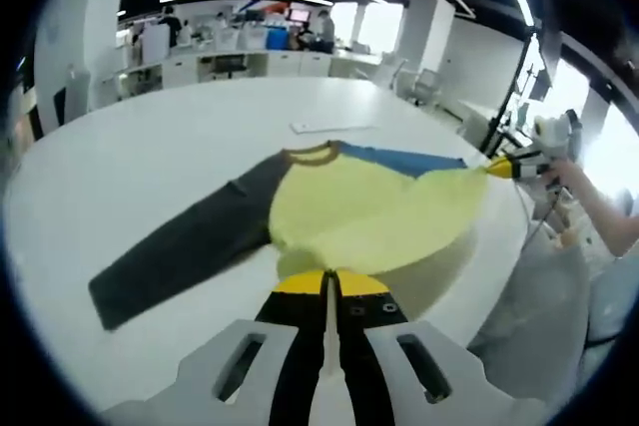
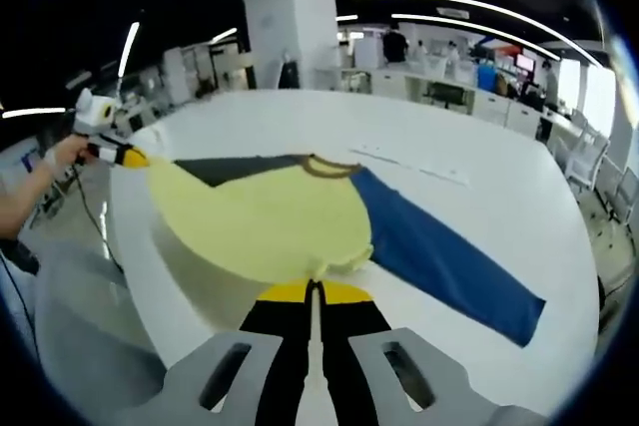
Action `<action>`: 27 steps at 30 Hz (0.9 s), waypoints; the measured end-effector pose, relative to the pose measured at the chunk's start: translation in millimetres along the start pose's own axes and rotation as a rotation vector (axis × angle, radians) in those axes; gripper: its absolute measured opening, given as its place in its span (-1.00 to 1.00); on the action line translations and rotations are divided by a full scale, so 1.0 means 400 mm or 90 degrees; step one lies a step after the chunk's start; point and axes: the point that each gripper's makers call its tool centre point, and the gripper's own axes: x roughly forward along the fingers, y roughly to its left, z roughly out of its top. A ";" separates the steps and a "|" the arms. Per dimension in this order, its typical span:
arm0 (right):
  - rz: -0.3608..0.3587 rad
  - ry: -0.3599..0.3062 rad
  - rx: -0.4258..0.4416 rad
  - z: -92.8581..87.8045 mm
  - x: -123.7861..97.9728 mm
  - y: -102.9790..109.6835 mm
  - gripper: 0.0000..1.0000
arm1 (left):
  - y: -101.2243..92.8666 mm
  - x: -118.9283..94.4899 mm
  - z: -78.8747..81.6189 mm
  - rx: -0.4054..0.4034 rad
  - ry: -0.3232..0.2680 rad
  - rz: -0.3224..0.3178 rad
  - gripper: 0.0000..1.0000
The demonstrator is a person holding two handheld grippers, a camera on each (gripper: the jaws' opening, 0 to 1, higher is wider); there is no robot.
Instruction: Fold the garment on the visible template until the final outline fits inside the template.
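Note:
A long-sleeved shirt lies on the white table: yellow body, brown collar, one dark grey sleeve, one blue sleeve. In the left gripper view my left gripper is shut on the near hem corner, and my right gripper pinches the other corner at the right. In the right gripper view my right gripper is shut on the yellow hem, with the left gripper at the far left, held by a hand. The hem is lifted and stretched between them near the table's edge.
A thin white strip lies flat on the table beyond the collar. The floor drops away past the table's rounded edge. Desks, chairs and people stand far behind in the office.

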 end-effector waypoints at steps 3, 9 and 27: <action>0.005 0.000 -0.006 0.000 -0.009 0.011 -0.94 | -0.009 -0.010 -0.002 0.004 -0.002 -0.003 -1.00; 0.006 0.000 -0.014 -0.003 -0.023 0.021 -0.94 | -0.020 -0.029 0.004 0.013 -0.009 -0.005 -1.00; 0.017 -0.016 -0.018 -0.004 -0.078 0.077 -0.94 | -0.062 -0.069 -0.019 0.020 -0.008 -0.009 -1.00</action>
